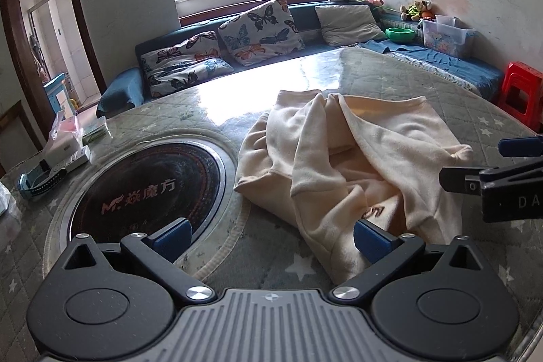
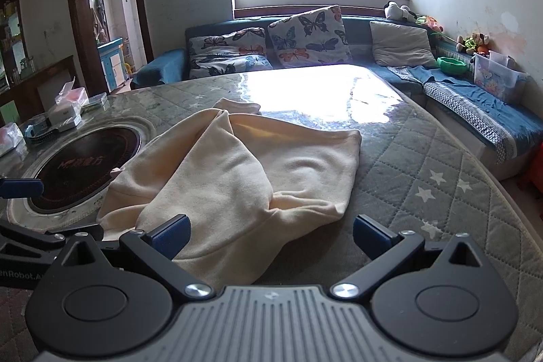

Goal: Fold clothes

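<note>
Cream garment [image 1: 342, 158] crumpled on quilted table [image 1: 441, 83], beside inset burner [image 1: 149, 185]; unfolded
Left gripper [image 1: 271, 236], right gripper [image 2: 271, 234]: fingers wide, empty, flanking near hem, likely staged for paired grab

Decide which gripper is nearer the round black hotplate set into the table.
Left. The left gripper hovers open just beside the hotplate; the right gripper sits beyond the cream garment.

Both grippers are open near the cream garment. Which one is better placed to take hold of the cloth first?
Probably the left. The left gripper is open with the cream garment reaching between its fingers. The right gripper is open too, with cloth between its fingers, mostly beside the left one.
</note>
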Demonstrator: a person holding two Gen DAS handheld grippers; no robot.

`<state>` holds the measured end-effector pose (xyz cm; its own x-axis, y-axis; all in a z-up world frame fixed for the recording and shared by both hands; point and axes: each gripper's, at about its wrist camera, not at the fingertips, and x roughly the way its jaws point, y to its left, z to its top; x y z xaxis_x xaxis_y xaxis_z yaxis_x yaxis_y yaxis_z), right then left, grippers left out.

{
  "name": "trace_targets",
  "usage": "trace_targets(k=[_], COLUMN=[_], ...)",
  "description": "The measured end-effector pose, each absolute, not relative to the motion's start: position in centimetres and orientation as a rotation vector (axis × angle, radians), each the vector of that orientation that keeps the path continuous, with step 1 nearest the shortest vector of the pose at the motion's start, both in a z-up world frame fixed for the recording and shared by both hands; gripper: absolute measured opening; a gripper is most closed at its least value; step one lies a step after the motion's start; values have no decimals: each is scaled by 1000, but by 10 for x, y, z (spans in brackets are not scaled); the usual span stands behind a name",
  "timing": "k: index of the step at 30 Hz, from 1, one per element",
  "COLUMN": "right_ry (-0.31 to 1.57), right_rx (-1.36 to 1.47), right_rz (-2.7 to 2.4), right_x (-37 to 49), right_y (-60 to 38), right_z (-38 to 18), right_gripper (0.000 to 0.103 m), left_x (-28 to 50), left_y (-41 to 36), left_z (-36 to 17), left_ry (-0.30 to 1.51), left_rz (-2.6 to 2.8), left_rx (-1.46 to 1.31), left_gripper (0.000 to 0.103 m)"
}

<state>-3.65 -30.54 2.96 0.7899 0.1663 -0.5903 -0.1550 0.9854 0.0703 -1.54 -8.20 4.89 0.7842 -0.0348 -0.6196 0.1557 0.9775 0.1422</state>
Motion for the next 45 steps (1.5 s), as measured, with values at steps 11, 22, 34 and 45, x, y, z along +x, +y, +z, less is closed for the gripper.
trace_targets(k=[11,22,34,45], right_ry=[638,651,712,750], right_rx=[33,12,26,19], right_rz=[175,240,368,428], right_x=[-11,31,99,109], right_y=[-310,-305,-279,-265], right_z=[35,44,39,20], right_gripper=[98,82,58,20], left_x=[18,74,72,44], left_y=[-96,-124,-95,-59], left_z=[60,52,42,59], left_ry=[618,651,642,608], left_rz=[-141,-276,-259,-172], left_rx=[225,294,229,112], left_gripper=[95,26,6,6])
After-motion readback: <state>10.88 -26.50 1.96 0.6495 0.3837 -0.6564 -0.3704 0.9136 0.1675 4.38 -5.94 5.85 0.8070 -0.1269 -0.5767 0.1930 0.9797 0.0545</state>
